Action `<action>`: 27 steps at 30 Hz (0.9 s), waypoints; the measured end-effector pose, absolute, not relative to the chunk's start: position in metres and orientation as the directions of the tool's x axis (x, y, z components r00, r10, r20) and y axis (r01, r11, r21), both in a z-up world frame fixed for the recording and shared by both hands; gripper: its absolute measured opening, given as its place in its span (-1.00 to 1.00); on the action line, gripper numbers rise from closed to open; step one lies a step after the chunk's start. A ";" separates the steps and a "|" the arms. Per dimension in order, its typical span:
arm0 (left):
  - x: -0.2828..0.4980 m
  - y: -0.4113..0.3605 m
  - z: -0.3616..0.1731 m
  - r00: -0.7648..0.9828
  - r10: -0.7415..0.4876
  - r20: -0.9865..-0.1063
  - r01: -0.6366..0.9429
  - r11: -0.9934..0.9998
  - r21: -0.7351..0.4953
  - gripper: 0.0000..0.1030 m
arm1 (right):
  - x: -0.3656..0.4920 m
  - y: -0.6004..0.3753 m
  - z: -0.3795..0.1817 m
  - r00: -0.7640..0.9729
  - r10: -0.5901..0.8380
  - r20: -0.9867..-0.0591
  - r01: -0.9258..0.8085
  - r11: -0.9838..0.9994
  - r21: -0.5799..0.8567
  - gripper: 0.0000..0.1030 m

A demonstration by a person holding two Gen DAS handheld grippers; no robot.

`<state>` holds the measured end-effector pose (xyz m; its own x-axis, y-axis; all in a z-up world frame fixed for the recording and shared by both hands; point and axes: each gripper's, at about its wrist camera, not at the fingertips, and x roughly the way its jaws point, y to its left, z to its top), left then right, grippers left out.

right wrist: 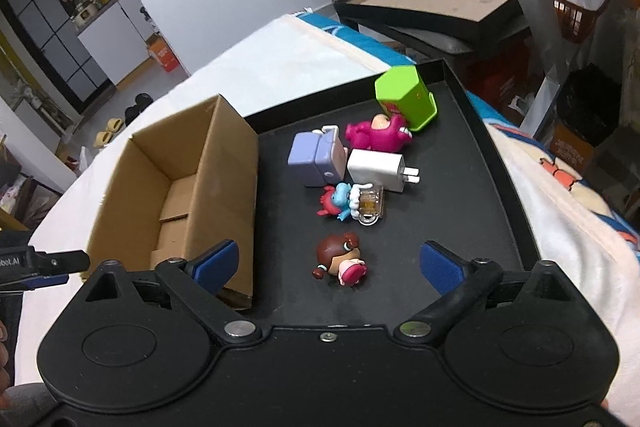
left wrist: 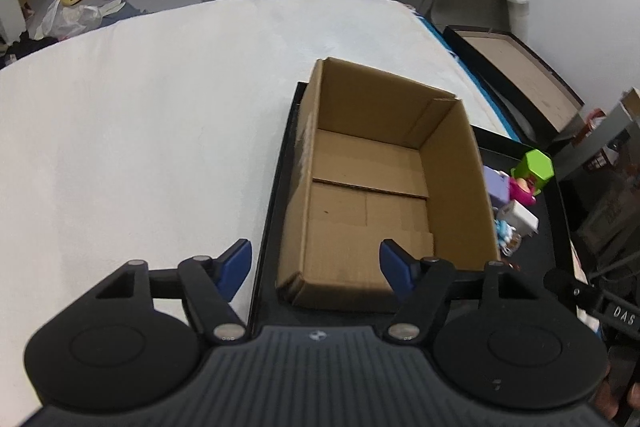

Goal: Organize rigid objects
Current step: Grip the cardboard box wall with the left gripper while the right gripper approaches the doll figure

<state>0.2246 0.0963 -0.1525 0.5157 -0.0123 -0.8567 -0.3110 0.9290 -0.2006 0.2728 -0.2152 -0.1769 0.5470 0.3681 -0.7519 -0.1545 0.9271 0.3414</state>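
Cardboard box (right wrist: 176, 187), one; roughly six toys (right wrist: 340, 261); both grippers (right wrist: 329, 265) spread.

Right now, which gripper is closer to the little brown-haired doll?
Right. The right gripper hangs open just above the brown-haired doll, fingers either side. The left gripper is over the cardboard box.

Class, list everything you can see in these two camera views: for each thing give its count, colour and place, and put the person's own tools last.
cardboard box: one, brown, open and empty, left part of the tray
tray: one, black, on the white bed cover
green container: one, lime, far end of the tray
pink bear toy: one, magenta, beside the green container
lilac toy: one, pale purple, tray middle
charger: one, white, right of the lilac toy
blue figure: one, blue and red, below the charger
brown-haired doll: one, nearest the right claw
left claw: open, over the box
right claw: open, around the doll
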 end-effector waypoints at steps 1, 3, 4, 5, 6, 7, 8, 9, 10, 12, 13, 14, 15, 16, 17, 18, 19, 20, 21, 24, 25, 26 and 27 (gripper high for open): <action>0.227 0.097 -0.155 0.512 -0.013 -0.859 -0.313 0.928 -0.200 0.32 | 0.275 -0.214 -0.180 0.544 0.366 -0.755 -0.149 0.928 0.342 0.84; 0.231 0.099 -0.158 0.506 -0.013 -0.862 -0.318 0.926 -0.201 0.29 | 0.278 -0.212 -0.185 0.544 0.355 -0.760 -0.137 0.931 0.338 0.81; 0.233 0.099 -0.159 0.504 -0.017 -0.864 -0.320 0.925 -0.205 0.27 | 0.279 -0.212 -0.187 0.543 0.348 -0.764 -0.128 0.934 0.335 0.80; 0.234 0.100 -0.161 0.501 -0.020 -0.865 -0.322 0.924 -0.208 0.25 | 0.280 -0.213 -0.189 0.542 0.341 -0.768 -0.117 0.936 0.333 0.80; 0.236 0.099 -0.162 0.497 -0.023 -0.867 -0.322 0.923 -0.209 0.25 | 0.282 -0.213 -0.193 0.540 0.336 -0.772 -0.108 0.937 0.332 0.77; 0.237 0.098 -0.163 0.493 -0.027 -0.870 -0.321 0.923 -0.210 0.23 | 0.284 -0.214 -0.196 0.536 0.330 -0.777 -0.095 0.938 0.333 0.73; 0.239 0.098 -0.164 0.490 -0.031 -0.871 -0.320 0.923 -0.213 0.21 | 0.286 -0.214 -0.198 0.532 0.326 -0.781 -0.087 0.939 0.333 0.71; 0.240 0.098 -0.165 0.489 -0.038 -0.872 -0.317 0.923 -0.218 0.19 | 0.287 -0.214 -0.201 0.531 0.321 -0.784 -0.077 0.940 0.333 0.69; 0.241 0.098 -0.166 0.489 -0.044 -0.871 -0.315 0.922 -0.223 0.14 | 0.288 -0.213 -0.203 0.532 0.313 -0.787 -0.067 0.942 0.329 0.69; 0.244 0.098 -0.169 0.482 -0.048 -0.875 -0.314 0.923 -0.224 0.03 | 0.291 -0.211 -0.208 0.524 0.302 -0.797 -0.053 0.945 0.323 0.69; 0.245 0.098 -0.170 0.479 -0.050 -0.876 -0.314 0.922 -0.224 -0.05 | 0.294 -0.209 -0.211 0.516 0.302 -0.802 -0.048 0.945 0.325 0.66; 0.247 0.099 -0.172 0.476 -0.053 -0.878 -0.314 0.922 -0.226 -0.12 | 0.295 -0.208 -0.214 0.510 0.302 -0.806 -0.041 0.944 0.328 0.65; 0.248 0.099 -0.174 0.472 -0.057 -0.880 -0.313 0.922 -0.228 -0.15 | 0.296 -0.206 -0.216 0.506 0.304 -0.807 -0.038 0.943 0.332 0.65; 0.249 0.099 -0.176 0.468 -0.060 -0.882 -0.313 0.922 -0.229 -0.23 | 0.297 -0.204 -0.218 0.502 0.304 -0.809 -0.038 0.943 0.331 0.64; 0.250 0.099 -0.177 0.465 -0.057 -0.884 -0.315 0.922 -0.225 -0.30 | 0.298 -0.201 -0.220 0.500 0.301 -0.812 -0.038 0.944 0.327 0.64; 0.250 0.100 -0.178 0.464 -0.053 -0.884 -0.316 0.923 -0.221 -0.34 | 0.299 -0.199 -0.222 0.499 0.298 -0.814 -0.038 0.946 0.323 0.63; 0.250 0.101 -0.179 0.462 -0.049 -0.885 -0.320 0.922 -0.219 -0.44 | 0.300 -0.197 -0.224 0.496 0.294 -0.817 -0.036 0.947 0.319 0.61; 0.250 0.102 -0.180 0.459 -0.045 -0.887 -0.328 0.920 -0.216 -0.62 | 0.301 -0.196 -0.225 0.494 0.290 -0.819 -0.032 0.948 0.316 0.60; 0.249 0.103 -0.181 0.456 -0.041 -0.889 -0.331 0.919 -0.212 -0.72 | 0.302 -0.196 -0.226 0.495 0.287 -0.820 -0.026 0.949 0.315 0.58; 0.248 0.104 -0.182 0.456 -0.052 -0.888 -0.310 0.926 -0.214 -0.75 | 0.303 -0.195 -0.226 0.502 0.280 -0.818 -0.022 0.950 0.311 0.57; 0.247 0.103 -0.182 0.455 -0.051 -0.889 -0.301 0.931 -0.207 -0.76 | 0.303 -0.194 -0.227 0.502 0.277 -0.819 -0.023 0.951 0.307 0.55; 0.246 0.102 -0.181 0.454 -0.051 -0.890 -0.293 0.934 -0.203 -0.76 | 0.304 -0.194 -0.227 0.502 0.275 -0.820 -0.024 0.952 0.304 0.53; 0.246 0.102 -0.181 0.455 -0.051 -0.889 -0.284 0.938 -0.200 -0.76 | 0.304 -0.194 -0.228 0.500 0.274 -0.821 -0.024 0.953 0.303 0.51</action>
<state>0.2458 0.1018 -0.1810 0.4547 -0.0515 -0.8891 -0.2841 0.9378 -0.1996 0.3037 -0.1938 -0.2276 0.5002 0.2737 -0.8215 -0.0243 0.9528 0.3026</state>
